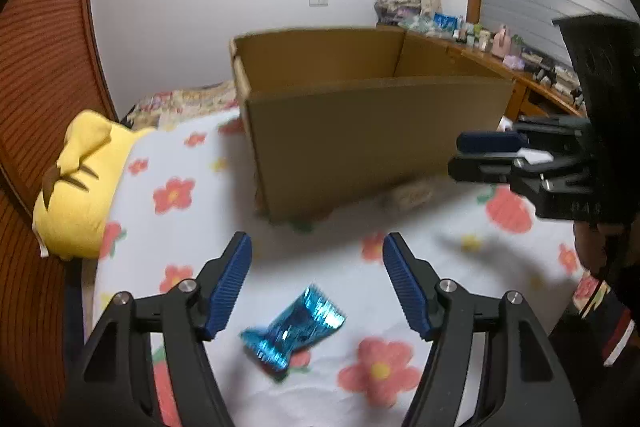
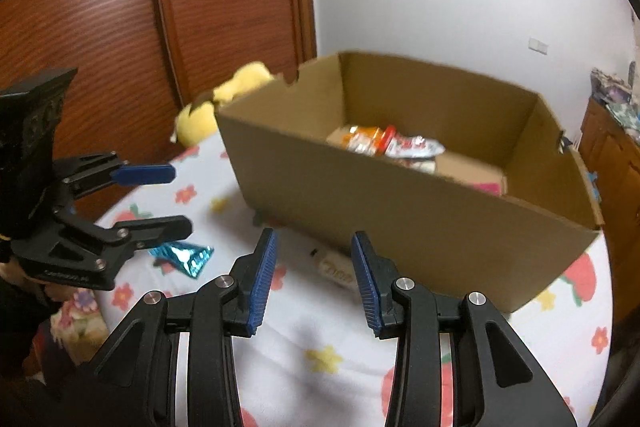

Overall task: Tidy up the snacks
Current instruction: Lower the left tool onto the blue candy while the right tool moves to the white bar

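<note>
A shiny blue snack wrapper lies on the flowered bedspread. My left gripper is open and empty, hovering just above and behind the wrapper. The wrapper also shows in the right wrist view, under the left gripper. My right gripper is open and empty, in front of a pale snack packet that lies at the foot of the cardboard box. The box holds several snack packets. The right gripper shows at the right in the left wrist view.
A yellow plush toy lies at the bed's left edge by the wooden headboard. A wooden dresser with small items stands behind the box. The box fills the middle of the bed.
</note>
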The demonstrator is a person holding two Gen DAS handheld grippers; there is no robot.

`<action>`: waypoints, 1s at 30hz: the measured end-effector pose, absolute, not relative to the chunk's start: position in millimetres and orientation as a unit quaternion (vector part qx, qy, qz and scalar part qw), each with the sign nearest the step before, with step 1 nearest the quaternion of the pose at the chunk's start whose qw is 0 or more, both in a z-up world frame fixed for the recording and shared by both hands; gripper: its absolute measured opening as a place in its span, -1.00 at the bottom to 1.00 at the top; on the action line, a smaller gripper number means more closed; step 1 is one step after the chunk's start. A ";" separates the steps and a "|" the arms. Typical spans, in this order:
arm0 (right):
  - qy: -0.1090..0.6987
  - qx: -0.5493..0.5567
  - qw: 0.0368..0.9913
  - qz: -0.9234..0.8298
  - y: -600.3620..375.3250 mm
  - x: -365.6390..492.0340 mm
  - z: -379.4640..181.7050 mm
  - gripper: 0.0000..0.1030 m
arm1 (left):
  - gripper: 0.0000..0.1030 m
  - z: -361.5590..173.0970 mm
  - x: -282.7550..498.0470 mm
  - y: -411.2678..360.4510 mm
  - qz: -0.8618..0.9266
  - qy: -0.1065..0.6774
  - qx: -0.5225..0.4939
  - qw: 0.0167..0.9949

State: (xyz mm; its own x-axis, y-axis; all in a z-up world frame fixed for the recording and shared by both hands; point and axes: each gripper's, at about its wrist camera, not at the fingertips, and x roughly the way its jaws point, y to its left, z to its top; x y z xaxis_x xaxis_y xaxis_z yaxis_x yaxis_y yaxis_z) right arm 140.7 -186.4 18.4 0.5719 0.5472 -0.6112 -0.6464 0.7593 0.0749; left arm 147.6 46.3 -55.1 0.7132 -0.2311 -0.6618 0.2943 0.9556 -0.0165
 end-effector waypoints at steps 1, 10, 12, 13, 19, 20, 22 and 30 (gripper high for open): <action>0.319 -0.084 0.881 0.338 -183.0 142.0 14.4 -0.25 | 0.30 -60.2 147.7 48.6 -0.139 0.356 0.046 0.923; 0.348 -0.125 0.871 0.324 -158.7 164.3 -17.6 -0.25 | 0.27 -90.2 151.3 62.4 -0.132 0.382 0.034 0.914; 0.352 -0.131 0.869 0.321 -156.3 167.0 -23.2 -0.25 | 0.27 -94.5 152.5 64.3 -0.134 0.388 0.030 0.911; 0.353 -0.135 0.868 0.321 -154.9 168.3 -25.4 -0.25 | 0.27 -96.6 152.9 65.2 -0.134 0.390 0.028 0.910; 0.363 -0.143 0.863 0.321 -148.3 178.5 -37.7 -0.25 | 0.27 -103.1 155.1 67.8 -0.131 0.398 0.020 0.908; 0.364 -0.143 0.863 0.321 -148.0 179.7 -39.0 -0.25 | 0.27 -104.0 154.8 67.6 -0.131 0.400 0.019 0.907; 0.366 -0.140 0.861 0.325 -148.7 179.8 -39.5 -0.19 | 0.27 -105.5 154.4 67.1 -0.132 0.401 0.019 0.906; 0.387 -0.143 0.839 0.356 -149.4 164.2 -35.0 -0.20 | 0.27 -107.1 157.2 65.4 -0.137 0.404 0.025 0.904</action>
State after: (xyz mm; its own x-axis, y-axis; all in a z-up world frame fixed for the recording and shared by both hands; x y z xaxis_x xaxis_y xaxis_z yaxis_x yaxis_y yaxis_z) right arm 164.2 -149.4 -35.0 0.4476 0.4863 -0.7504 -0.7073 0.7060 0.0357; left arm 157.2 65.4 -107.1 0.6358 -0.2269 -0.7378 0.2668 0.9615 -0.0657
